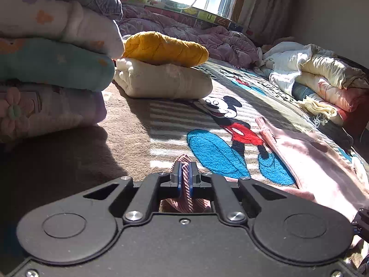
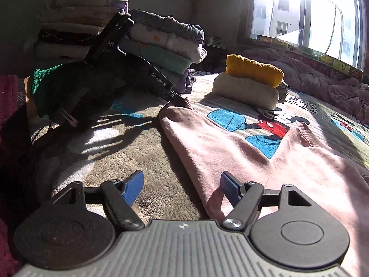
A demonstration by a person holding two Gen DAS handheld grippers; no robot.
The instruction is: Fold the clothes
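The left gripper (image 1: pixel 185 175) clenched the ribbed cuff of a pink garment (image 2: pixel 230 152) spread across a cartoon-mouse blanket (image 1: pixel 143 124). The right gripper (image 2: pixel 182 184) hovered released above the garment's near edge. Beyond lay a yellow roll (image 1: pixel 165 48) atop a cream bundle (image 1: pixel 161 80).

"CenRobot.AI" on left claw (image 2: pixel 178 99), "U" on window-ledge mat (image 1: pixel 208 17)
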